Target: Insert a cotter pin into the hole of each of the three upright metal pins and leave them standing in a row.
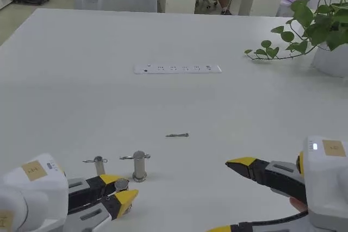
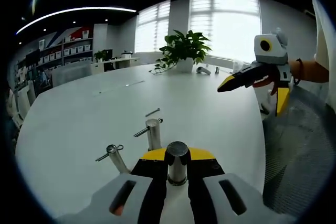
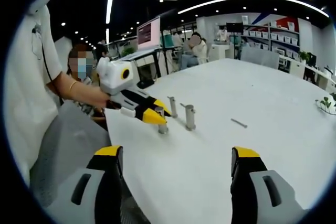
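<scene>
Fingers (image 1: 110, 179) of the left gripper (image 1: 120, 188) clamp one upright metal pin (image 2: 177, 160); right gripper (image 1: 229, 195) hovers, spread wide. Three metal pins (image 1: 140, 165), three cotter pins (image 1: 177, 135), one lying loose.

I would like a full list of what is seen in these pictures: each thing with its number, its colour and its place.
pinned metal pins: two, silver, upright side by side on the table, a cotter pin through each
third metal pin: one, silver, upright between the left gripper's jaws
loose cotter pin: one, silver, flat on the table beyond the pins
power strip: one, white, mid-table
potted plant: one, green, table's far right
table: one, white
left gripper: black, yellow tips, closed on the third metal pin
right gripper: black, yellow tips, open, holding nothing
</scene>
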The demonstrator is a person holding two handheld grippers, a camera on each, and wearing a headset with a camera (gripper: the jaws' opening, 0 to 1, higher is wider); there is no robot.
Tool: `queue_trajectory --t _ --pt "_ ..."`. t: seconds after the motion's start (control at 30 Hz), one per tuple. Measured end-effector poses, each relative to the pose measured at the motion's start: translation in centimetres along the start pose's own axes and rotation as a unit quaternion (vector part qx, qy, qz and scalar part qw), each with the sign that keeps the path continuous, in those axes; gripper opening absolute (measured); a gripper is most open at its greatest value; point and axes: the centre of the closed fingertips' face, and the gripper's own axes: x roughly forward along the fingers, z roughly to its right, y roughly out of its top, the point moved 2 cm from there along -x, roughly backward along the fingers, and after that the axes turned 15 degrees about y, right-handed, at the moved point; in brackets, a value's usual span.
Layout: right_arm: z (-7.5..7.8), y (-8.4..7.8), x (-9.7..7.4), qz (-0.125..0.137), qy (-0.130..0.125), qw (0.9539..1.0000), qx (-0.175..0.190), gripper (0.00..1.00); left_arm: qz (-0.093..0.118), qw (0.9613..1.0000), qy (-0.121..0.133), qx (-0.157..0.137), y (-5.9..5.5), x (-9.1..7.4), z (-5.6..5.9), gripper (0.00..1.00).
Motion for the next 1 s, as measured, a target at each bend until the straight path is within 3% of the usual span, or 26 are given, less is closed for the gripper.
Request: queue_trajectory --t 0.73,1.0 --pt "0.25 -0.16 0.05 0.002 -0.003 1.0 0.0 0.84 -0.002 1.0 -0.006 0.0 -0.94 0.73 0.65 0.12" --pt "0.33 -0.2 -0.01 0.001 -0.004 1.0 0.0 0.84 0.004 1.0 -0.006 0.006 -0.8 0.65 0.74 0.12"
